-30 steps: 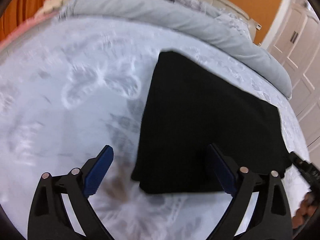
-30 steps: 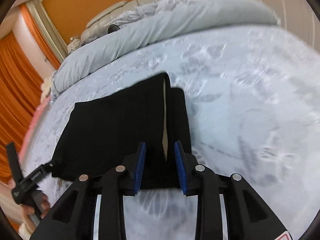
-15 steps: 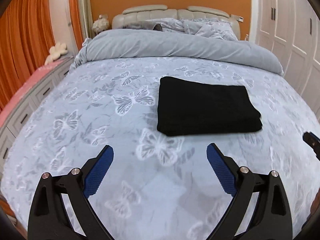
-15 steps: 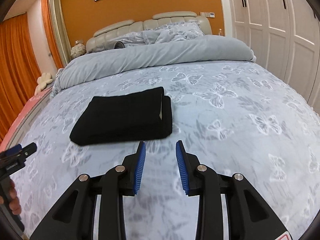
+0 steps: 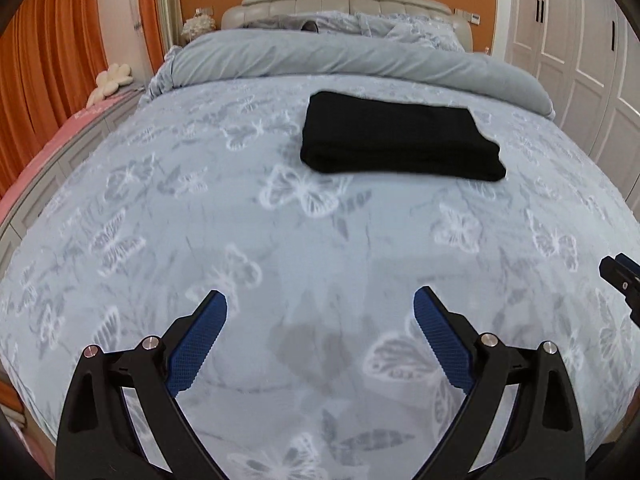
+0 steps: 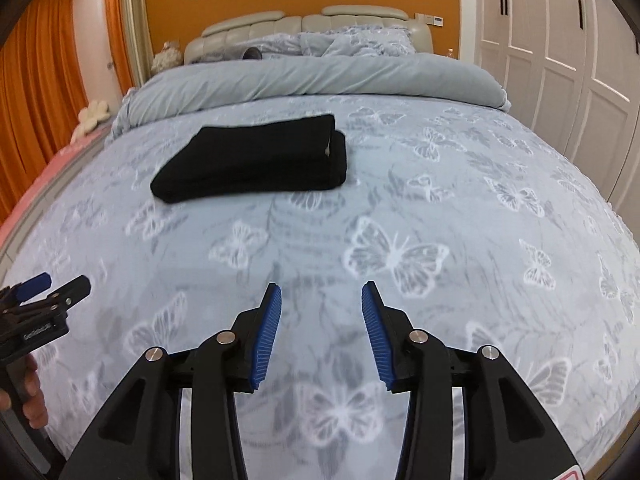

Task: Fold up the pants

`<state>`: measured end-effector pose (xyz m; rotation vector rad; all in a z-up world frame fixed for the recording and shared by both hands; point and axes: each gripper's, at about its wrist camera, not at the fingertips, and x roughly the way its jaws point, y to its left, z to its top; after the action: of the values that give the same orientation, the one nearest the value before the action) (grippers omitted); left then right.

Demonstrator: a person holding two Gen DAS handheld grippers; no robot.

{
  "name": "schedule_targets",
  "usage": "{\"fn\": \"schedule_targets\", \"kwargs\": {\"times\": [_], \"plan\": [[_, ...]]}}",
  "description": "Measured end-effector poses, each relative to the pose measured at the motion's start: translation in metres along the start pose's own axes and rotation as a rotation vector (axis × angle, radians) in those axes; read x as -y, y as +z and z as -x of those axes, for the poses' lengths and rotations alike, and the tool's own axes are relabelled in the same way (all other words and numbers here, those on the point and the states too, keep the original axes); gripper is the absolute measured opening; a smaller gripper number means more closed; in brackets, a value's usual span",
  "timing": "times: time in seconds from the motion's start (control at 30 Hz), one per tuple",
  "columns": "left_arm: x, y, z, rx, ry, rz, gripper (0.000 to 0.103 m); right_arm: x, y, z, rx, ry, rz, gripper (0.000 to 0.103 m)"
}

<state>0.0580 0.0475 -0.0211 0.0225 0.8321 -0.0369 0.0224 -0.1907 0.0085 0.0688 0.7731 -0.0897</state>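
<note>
One folded pair of black pants is lying on one bed spread with a pale blue butterfly-print sheet. Two black two-finger grippers with blue ribbed pads are hovering over it: the left gripper is showing two spread fingers, the right gripper two fingers parted less widely. One rolled grey-blue duvet is stretching across the bed's far end, and one padded beige headboard is standing behind it. One cream flower-shaped plush is sitting at the left side. Orange curtains are hanging on one side, white panelled wardrobe doors on the other.
</note>
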Motion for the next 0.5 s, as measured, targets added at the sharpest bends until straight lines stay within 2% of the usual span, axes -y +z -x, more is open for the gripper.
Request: {"fn": "schedule_targets", "kwargs": {"times": [0.07,0.2,0.3,0.5], "plan": [[0.004,-0.004,0.0,0.01,-0.002,-0.023,0.093,-0.005,-0.006,0.0,0.014,-0.016,0.023,0.041],[0.008,-0.007,0.008,0.081,0.045,-0.056,0.097,-0.01,-0.012,-0.004,0.029,-0.054,0.063,0.043],[0.009,-0.007,0.013,0.095,0.014,-0.06,0.098,-0.007,-0.012,-0.005,0.021,-0.047,0.048,0.045],[0.016,-0.009,0.021,0.105,0.026,-0.069,0.098,-0.007,-0.014,0.001,0.026,-0.037,0.035,0.046]]}}
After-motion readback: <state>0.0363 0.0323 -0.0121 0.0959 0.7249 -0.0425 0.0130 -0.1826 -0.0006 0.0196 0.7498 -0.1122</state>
